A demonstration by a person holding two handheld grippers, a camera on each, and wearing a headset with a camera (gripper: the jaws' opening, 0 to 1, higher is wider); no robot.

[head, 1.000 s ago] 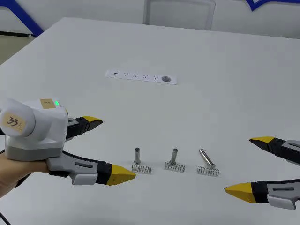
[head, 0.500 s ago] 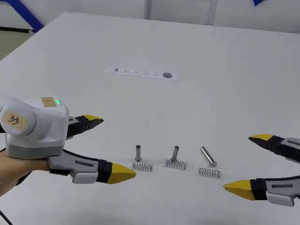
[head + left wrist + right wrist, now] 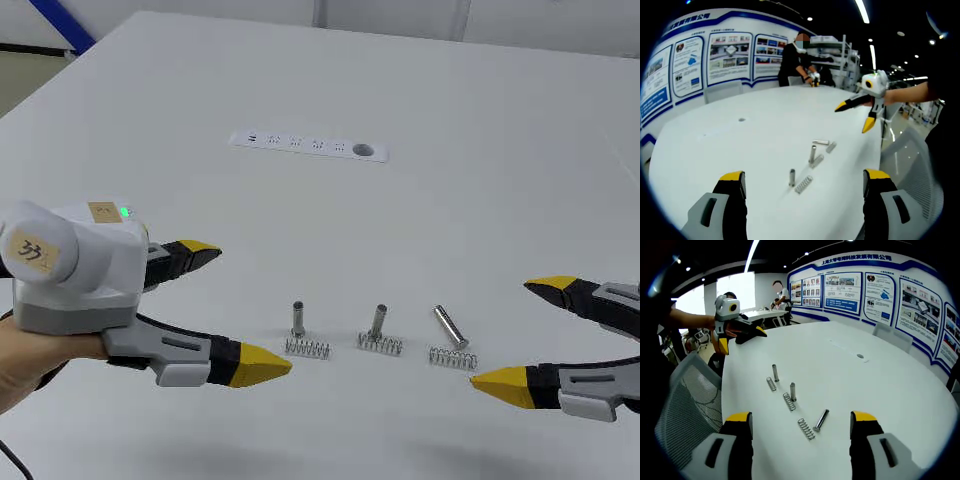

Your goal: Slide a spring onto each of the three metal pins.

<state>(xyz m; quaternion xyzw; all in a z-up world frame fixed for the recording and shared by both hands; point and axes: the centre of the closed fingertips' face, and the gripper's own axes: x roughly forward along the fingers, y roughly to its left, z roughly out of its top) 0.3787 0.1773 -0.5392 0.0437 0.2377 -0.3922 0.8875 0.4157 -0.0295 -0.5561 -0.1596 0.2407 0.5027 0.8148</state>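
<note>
The left tongs (image 3: 250, 309) and right tongs (image 3: 502, 332) are held spread wide and empty, flanking the parts on the counter (image 3: 470, 190). Three springs (image 3: 380, 345) lie bare just before three pins (image 3: 378, 320) (two upright, one toppled). "33" is handwritten on the left sticker (image 3: 31, 257). Nothing has been moved since earlier.

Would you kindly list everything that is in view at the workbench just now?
Table: one, white.
Metal pins: three, silver, in a row between the grippers; two upright, the right one lying.
Springs: three, silver, one before each pin.
Power strip: one, white, farther back on the table.
Mesh chair: one, grey, beside the table.
Left gripper: one, grey with yellow tips, open, left of the pins.
Right gripper: one, same colours, open, right of the pins.
Hand: one, holding the left gripper.
</note>
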